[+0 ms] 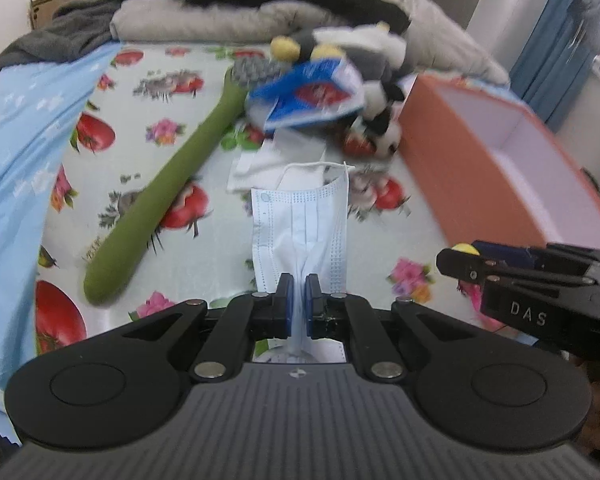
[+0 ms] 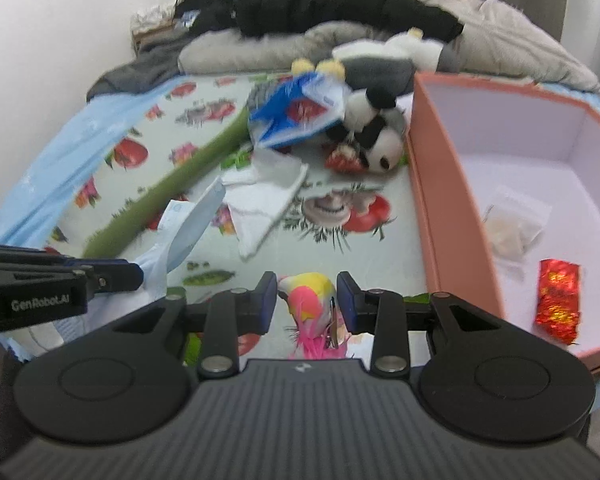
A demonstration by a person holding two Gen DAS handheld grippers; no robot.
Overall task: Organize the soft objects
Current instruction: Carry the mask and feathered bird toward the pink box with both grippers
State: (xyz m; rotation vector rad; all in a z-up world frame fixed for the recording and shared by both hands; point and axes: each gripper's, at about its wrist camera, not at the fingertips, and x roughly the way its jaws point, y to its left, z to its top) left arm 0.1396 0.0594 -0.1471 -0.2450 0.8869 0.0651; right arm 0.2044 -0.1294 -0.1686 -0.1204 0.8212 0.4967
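My left gripper (image 1: 299,286) is shut on a pale blue face mask (image 1: 300,224), which hangs pinched between the pads above the flowered cloth; the mask (image 2: 188,224) also shows at the left of the right wrist view. My right gripper (image 2: 307,294) is shut on a pink and yellow feathery toy (image 2: 312,304). From the left wrist view the right gripper (image 1: 460,260) enters at the right edge. Further back lie a long green plush (image 1: 168,192), a panda plush (image 2: 376,140), a blue packet (image 2: 296,116) and white folded cloths (image 2: 268,196).
An orange box (image 2: 432,208) with a pale lining stands at the right, holding a red foil packet (image 2: 558,300) and a clear bag (image 2: 512,224). Dark jackets (image 2: 320,4) and grey bedding (image 2: 260,48) pile up at the back. A light blue sheet (image 1: 16,152) drapes at the left.
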